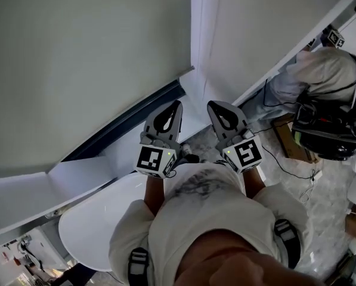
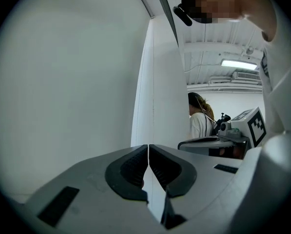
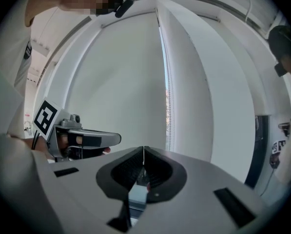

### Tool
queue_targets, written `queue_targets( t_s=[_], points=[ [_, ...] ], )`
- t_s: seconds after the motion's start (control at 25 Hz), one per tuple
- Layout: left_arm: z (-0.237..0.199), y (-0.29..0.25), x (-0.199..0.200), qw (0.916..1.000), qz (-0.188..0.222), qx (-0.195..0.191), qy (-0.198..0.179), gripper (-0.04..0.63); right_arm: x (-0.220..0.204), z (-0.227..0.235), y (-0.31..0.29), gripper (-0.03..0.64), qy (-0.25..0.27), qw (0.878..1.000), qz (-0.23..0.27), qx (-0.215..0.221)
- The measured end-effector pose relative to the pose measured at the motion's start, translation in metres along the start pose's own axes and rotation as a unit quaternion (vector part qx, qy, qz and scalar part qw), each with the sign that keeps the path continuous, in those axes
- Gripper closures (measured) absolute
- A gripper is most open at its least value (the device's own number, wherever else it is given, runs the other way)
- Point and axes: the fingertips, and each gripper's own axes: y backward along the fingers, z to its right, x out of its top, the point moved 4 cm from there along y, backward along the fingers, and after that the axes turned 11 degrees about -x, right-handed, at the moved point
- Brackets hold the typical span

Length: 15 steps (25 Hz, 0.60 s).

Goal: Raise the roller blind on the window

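1. Left tool [image 1: 178,105]: jaws together, nothing gripped; held level at chest height.
2. Right tool [image 1: 212,105]: jaws together, nothing gripped; just beside the left tool, tips apart.
3. Blind [image 1: 76,58]: straight ahead of both tools, untouched; it hangs down to a dark strip [image 1: 130,121] above the white sill [image 1: 76,174].
4. Second person [image 1: 321,70]: far right, bent over near the wall.

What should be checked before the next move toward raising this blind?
1. Blind lowered: ok.
2. Pull cord in sight at the blind's edge: ok, in the right gripper view.
3. Left gripper empty: ok, jaws together on nothing.
4. Right gripper empty: ok, jaws together.
5. Jaws open to take the cord: not ok, both shut.
6. Cord within reach: cannot tell.
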Motion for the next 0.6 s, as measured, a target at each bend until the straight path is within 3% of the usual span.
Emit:
queue_targets(
  t_s=[0.44, 0.6],
  points=[
    [-0.016, -0.038, 0.001, 0.9971, -0.003, -0.076, -0.001, 0.580, -0.011, 0.011, -0.012, 0.554, 0.001, 0.998, -0.030, -0.049],
    [-0.018, -0.050, 0.002, 0.9959, -0.003, -0.090, -0.004, 0.537, -0.012, 0.016, -0.014, 0.554, -0.001, 0.998, -0.037, -0.060]
  ],
)
